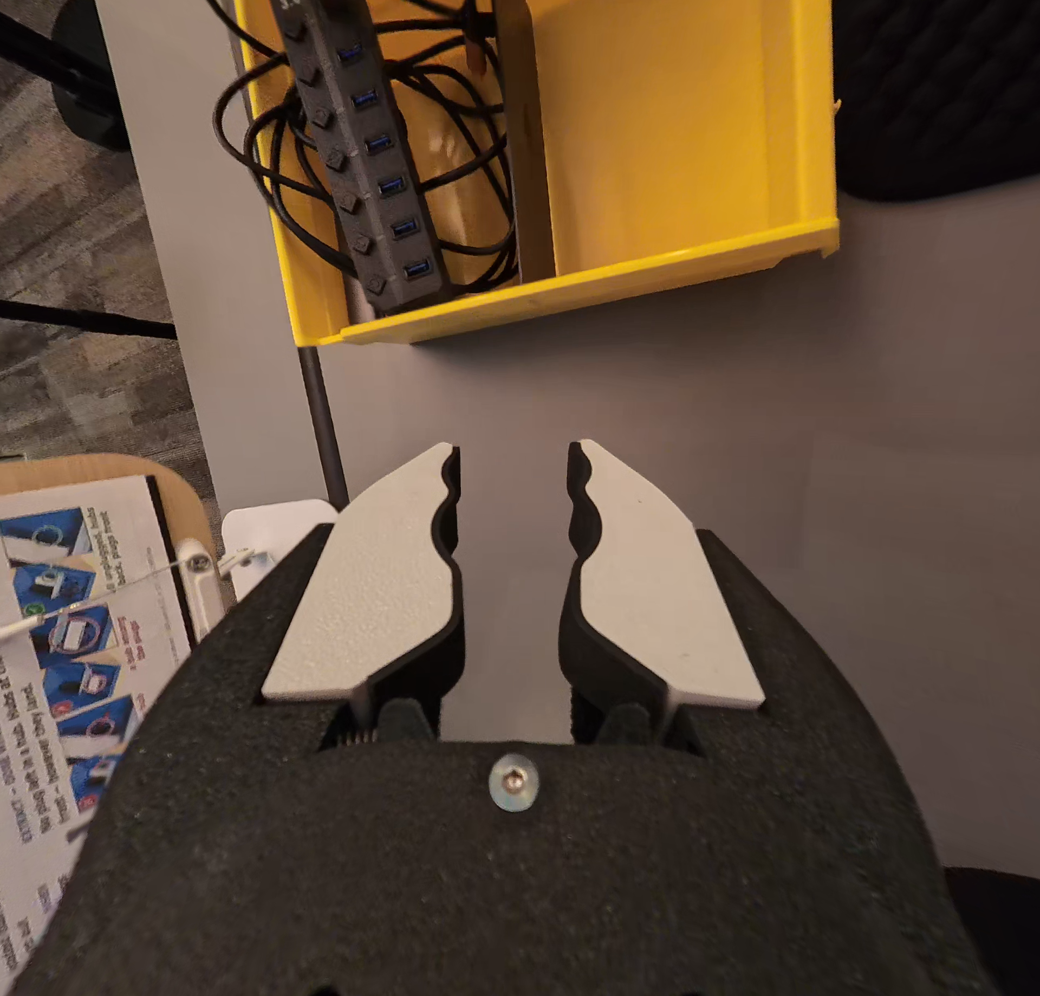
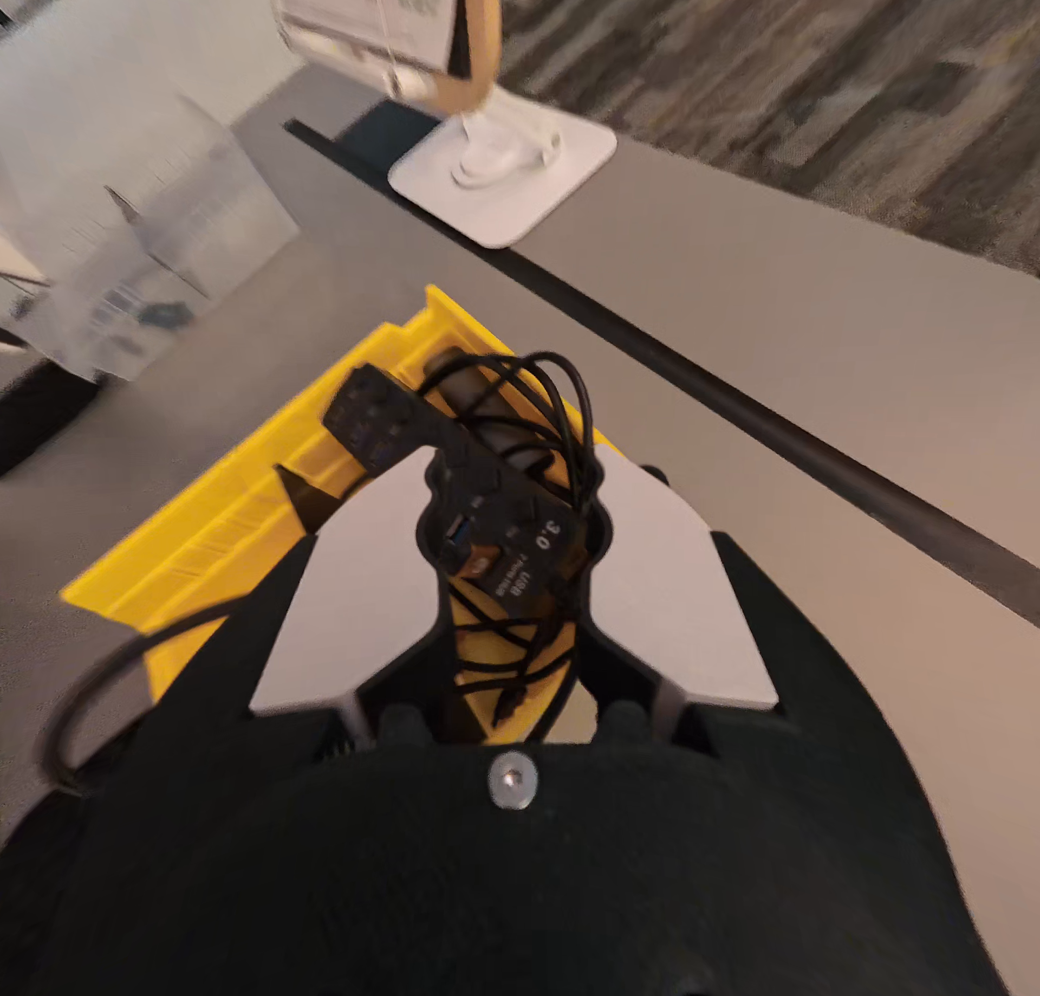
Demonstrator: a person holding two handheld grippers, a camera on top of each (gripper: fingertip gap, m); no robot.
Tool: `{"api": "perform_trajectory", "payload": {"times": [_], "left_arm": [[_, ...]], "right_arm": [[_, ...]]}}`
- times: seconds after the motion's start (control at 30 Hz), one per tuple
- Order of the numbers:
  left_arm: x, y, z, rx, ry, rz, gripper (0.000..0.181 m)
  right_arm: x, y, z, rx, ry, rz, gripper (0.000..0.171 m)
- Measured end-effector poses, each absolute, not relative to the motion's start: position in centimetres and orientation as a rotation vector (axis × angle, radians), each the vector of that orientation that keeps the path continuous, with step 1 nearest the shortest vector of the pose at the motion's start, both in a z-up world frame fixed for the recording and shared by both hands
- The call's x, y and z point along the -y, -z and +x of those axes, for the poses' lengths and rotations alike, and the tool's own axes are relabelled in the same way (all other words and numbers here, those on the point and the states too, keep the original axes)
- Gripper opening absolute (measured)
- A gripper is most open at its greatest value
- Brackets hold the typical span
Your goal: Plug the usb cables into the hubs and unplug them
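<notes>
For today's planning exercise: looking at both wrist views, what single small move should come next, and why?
Probably lift the hub clear of the yellow bin and set it on the table. The right claw is closed around the hub's end, the hub lies tilted among tangled black cables, and the left claw hangs open and empty over bare table, free to fetch a cable afterwards.

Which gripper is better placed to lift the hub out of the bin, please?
Probably the right gripper: its fingers already straddle the hub above the yellow bin. The left gripper is open over bare table, well short of it.
</notes>
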State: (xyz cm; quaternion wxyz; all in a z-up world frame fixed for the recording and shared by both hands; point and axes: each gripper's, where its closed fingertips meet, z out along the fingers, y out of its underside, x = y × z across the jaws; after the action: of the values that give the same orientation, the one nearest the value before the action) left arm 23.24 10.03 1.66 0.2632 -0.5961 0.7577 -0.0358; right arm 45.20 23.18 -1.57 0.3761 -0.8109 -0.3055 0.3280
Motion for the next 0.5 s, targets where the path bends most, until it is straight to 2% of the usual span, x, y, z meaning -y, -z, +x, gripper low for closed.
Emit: {"api": "perform_trajectory", "payload": {"times": [0.1, 0.23, 0.37, 0.5], "left_arm": [[-9.5, -2.5, 21.7, -1.989, 0.104, -1.62, 0.036], [-8.4, -4.6, 18.5, -1.817, 0.169, -1.631, 0.035], [-7.1, -8.0, 12.9, -1.502, 0.262, -1.62, 0.033], [-7.2, -9.8, 2.5, -1.065, 0.242, -1.727, 0.032]], "right_arm": [[-23.2, -1.3, 46.6, 0.73, -0.795, -2.0, 0.047], [-22.2, -6.2, 50.6, 0.647, -0.462, -1.836, 0.043], [-15.4, -11.5, 52.8, 0.524, -0.24, -1.529, 0.038], [-9.3, -9.0, 53.7, 0.403, -0.189, -1.606, 0.051]]}}
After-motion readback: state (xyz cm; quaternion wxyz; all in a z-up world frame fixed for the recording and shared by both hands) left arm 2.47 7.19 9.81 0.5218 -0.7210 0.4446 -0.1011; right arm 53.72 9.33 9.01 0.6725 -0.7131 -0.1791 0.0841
